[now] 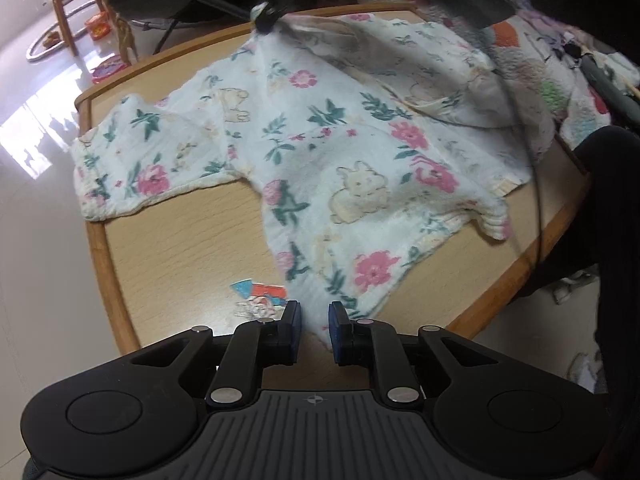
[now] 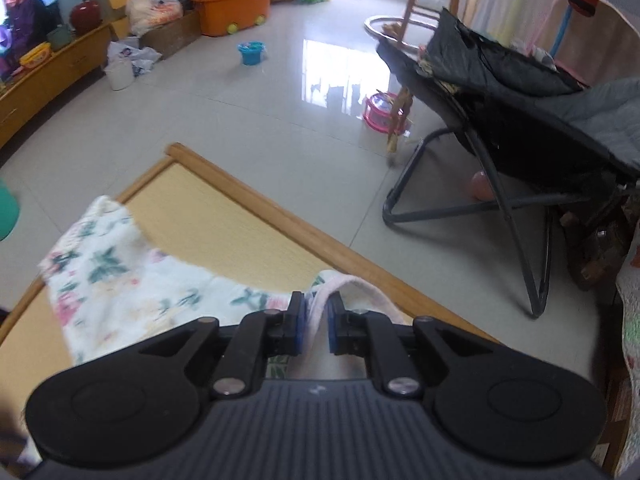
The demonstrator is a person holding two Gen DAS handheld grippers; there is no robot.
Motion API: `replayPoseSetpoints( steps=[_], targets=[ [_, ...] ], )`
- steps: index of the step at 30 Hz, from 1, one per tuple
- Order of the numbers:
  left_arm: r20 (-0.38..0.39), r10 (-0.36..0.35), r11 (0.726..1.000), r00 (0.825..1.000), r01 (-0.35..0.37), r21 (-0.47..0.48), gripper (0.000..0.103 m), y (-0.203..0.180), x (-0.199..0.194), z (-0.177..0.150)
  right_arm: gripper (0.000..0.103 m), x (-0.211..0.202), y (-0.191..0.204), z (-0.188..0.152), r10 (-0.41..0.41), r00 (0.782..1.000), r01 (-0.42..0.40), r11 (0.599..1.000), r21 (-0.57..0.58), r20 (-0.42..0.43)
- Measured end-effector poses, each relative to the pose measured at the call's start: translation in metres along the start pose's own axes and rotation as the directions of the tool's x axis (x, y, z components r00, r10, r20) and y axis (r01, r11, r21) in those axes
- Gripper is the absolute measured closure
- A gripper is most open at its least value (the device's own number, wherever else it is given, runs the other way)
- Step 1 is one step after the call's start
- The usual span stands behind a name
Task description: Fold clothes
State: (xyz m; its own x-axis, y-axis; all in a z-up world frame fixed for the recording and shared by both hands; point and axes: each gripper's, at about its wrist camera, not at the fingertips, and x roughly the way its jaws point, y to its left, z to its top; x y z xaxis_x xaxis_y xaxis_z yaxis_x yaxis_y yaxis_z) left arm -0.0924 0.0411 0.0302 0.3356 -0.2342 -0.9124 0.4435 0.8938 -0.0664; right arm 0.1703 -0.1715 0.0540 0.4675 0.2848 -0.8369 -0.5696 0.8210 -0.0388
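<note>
A white floral garment with rabbits [image 1: 320, 152] lies spread on the wooden table [image 1: 176, 248], one sleeve out to the left. My left gripper [image 1: 314, 320] is shut on the garment's near hem at the table's front edge. My right gripper [image 1: 266, 20] shows at the far side in the left wrist view, holding the far edge lifted. In the right wrist view my right gripper [image 2: 316, 316] is shut on a pink-trimmed edge of the garment [image 2: 120, 280], with the cloth trailing left over the table [image 2: 224, 224].
A pile of other colourful clothes [image 1: 560, 80] lies at the table's right end. A sticker [image 1: 260, 296] is on the table near my left gripper. A black folding chair [image 2: 520, 120] stands beyond the table. Toys and an orange bin [image 2: 236, 8] sit on the tiled floor.
</note>
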Motion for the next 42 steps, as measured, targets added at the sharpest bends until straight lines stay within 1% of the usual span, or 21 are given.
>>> replayPoseSetpoints(
  steps=[3, 5, 8, 11, 14, 16, 19, 21, 24, 25, 28, 29, 35, 36, 38, 41, 42],
  targets=[
    [-0.006, 0.007, 1.000, 1.000, -0.007, -0.005, 0.084, 0.003, -0.001, 0.000, 0.082, -0.034, 0.004, -0.014, 0.004, 1.000, -0.004, 1.000, -0.019, 0.002],
    [-0.010, 0.019, 1.000, 1.000, -0.019, 0.000, 0.084, 0.003, -0.001, 0.000, 0.080, -0.056, 0.008, -0.031, 0.028, 1.000, -0.028, 0.999, -0.022, -0.007],
    [-0.004, 0.057, 0.998, 0.998, -0.057, 0.003, 0.084, 0.001, -0.004, 0.000, 0.080, -0.080, 0.019, -0.066, 0.082, 0.995, -0.082, 0.997, -0.002, -0.048],
    [0.044, 0.045, 0.999, 0.998, -0.045, -0.001, 0.084, -0.005, -0.013, 0.001, 0.080, -0.095, 0.034, -0.106, 0.113, 0.990, -0.109, 0.993, 0.046, -0.086],
    [0.099, 0.016, 1.000, 0.995, -0.016, 0.006, 0.084, -0.016, -0.020, 0.003, 0.080, -0.106, 0.050, -0.143, 0.134, 0.987, -0.125, 0.987, 0.098, -0.091],
    [0.127, 0.005, 1.000, 0.992, -0.008, 0.026, 0.084, -0.025, -0.020, 0.005, 0.080, -0.110, 0.061, -0.161, 0.152, 0.984, -0.138, 0.980, 0.143, -0.093],
    [0.163, -0.007, 0.999, 0.987, 0.000, 0.039, 0.084, -0.037, -0.013, 0.009, 0.080, -0.109, 0.075, -0.178, 0.145, 0.986, -0.125, 0.971, 0.203, -0.087],
    [0.155, -0.009, 0.999, 0.988, 0.002, 0.043, 0.084, -0.043, -0.004, 0.011, 0.080, -0.106, 0.083, -0.182, 0.110, 0.990, -0.091, 0.975, 0.201, -0.087],
    [0.120, 0.015, 0.997, 0.993, -0.025, 0.078, 0.082, -0.050, 0.009, 0.009, 0.080, -0.103, 0.085, -0.185, 0.049, 0.995, -0.034, 0.984, 0.176, -0.084],
    [0.114, 0.018, 0.997, 0.993, -0.027, 0.078, 0.081, -0.050, 0.010, 0.009, 0.080, -0.103, 0.084, -0.186, 0.047, 0.995, -0.031, 0.984, 0.177, -0.085],
    [0.093, -0.001, 1.000, 0.996, -0.002, 0.025, 0.080, -0.042, 0.009, 0.008, 0.080, -0.102, 0.080, -0.186, 0.041, 0.995, -0.025, 0.983, 0.180, -0.088],
    [0.084, -0.004, 1.000, 0.996, 0.002, 0.027, 0.080, -0.041, 0.009, 0.007, 0.080, -0.102, 0.079, -0.186, 0.039, 0.995, -0.022, 0.983, 0.180, -0.090],
    [0.018, 0.006, 0.991, 1.000, -0.008, 0.135, 0.080, -0.043, 0.005, 0.001, 0.080, -0.100, 0.071, -0.187, 0.027, 0.995, -0.008, 0.983, 0.185, -0.097],
    [0.013, 0.006, 0.990, 1.000, -0.008, 0.141, 0.080, -0.043, 0.004, 0.000, 0.080, -0.100, 0.069, -0.187, 0.025, 0.995, -0.006, 0.983, 0.186, -0.098],
    [0.008, 0.003, 0.990, 1.000, -0.004, 0.138, 0.080, -0.041, 0.004, 0.001, 0.080, -0.105, 0.067, -0.181, 0.043, 0.996, -0.028, 0.983, 0.179, -0.083],
    [-0.002, 0.003, 0.991, 1.000, -0.003, 0.136, 0.080, -0.040, 0.004, 0.003, 0.080, -0.120, 0.056, -0.161, 0.074, 0.997, -0.069, 0.988, 0.138, -0.034],
    [-0.004, 0.005, 0.990, 1.000, -0.004, 0.139, 0.079, -0.040, 0.003, 0.003, 0.080, -0.120, 0.050, -0.152, 0.072, 0.997, -0.069, 0.990, 0.121, -0.022]
  ],
)
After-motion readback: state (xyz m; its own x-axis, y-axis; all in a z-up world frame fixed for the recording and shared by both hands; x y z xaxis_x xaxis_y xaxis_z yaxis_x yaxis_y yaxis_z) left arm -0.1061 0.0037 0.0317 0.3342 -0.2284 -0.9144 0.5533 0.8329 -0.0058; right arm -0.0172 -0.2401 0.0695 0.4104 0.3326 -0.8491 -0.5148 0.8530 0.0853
